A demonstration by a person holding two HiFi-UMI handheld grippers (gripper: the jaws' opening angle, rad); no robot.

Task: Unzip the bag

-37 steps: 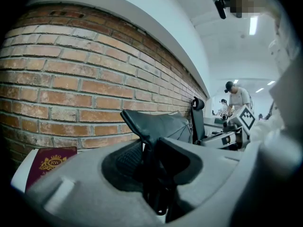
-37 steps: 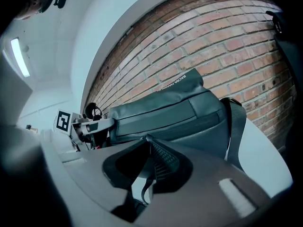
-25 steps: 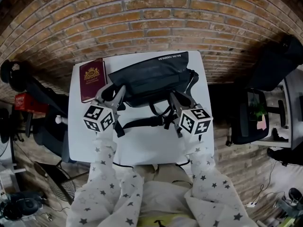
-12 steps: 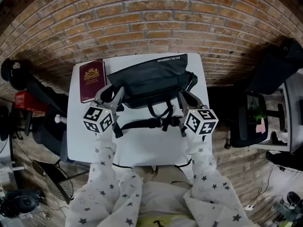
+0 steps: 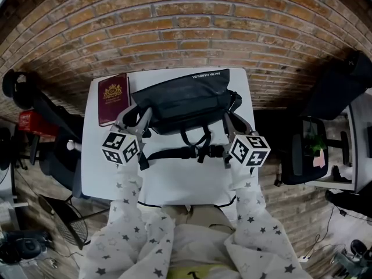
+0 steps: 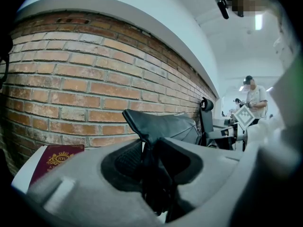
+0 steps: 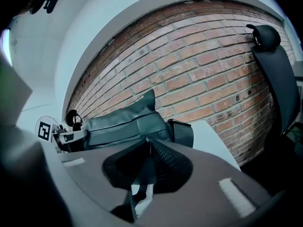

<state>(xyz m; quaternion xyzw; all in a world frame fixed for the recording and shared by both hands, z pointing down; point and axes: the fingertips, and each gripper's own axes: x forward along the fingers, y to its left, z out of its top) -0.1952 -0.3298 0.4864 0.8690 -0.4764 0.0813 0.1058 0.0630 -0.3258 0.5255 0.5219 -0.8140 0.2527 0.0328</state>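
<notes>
The bag point(image 5: 183, 97) lies flat on the white tabletop point(image 5: 174, 182) in the upper centre of the head view. Its far edge is toward the brick wall point(image 5: 186, 28), and a maroon booklet point(image 5: 113, 97) lies just beside it at the upper left. Its strap point(image 5: 174, 152) trails loose across the tabletop below it. The left gripper point(image 5: 141, 120) is at the bag's left end. In the left gripper view its fingers point(image 6: 127, 159) are partly closed and pinch a fold of black fabric at that corner. The right gripper point(image 5: 229, 124) is at the bag's right end. In the right gripper view its fingers point(image 7: 166, 162) stand almost together on a thin dark strip, probably the zipper pull, though the view does not confirm this. Treat the bag as soft and light: the fabric looks limp, creases under a pinch, and will likely slide on the smooth tabletop if you pull on one end only. Use the left hold as the anchor, taken on a seam or fold near the zipper's end, so the fabric is taut along the zipper line. Take the pull deep between the pads, since a thin tab is likely to slip from a shallow grip. Pull along the zipper, not upward, or the bag may lift and bunch.
</notes>
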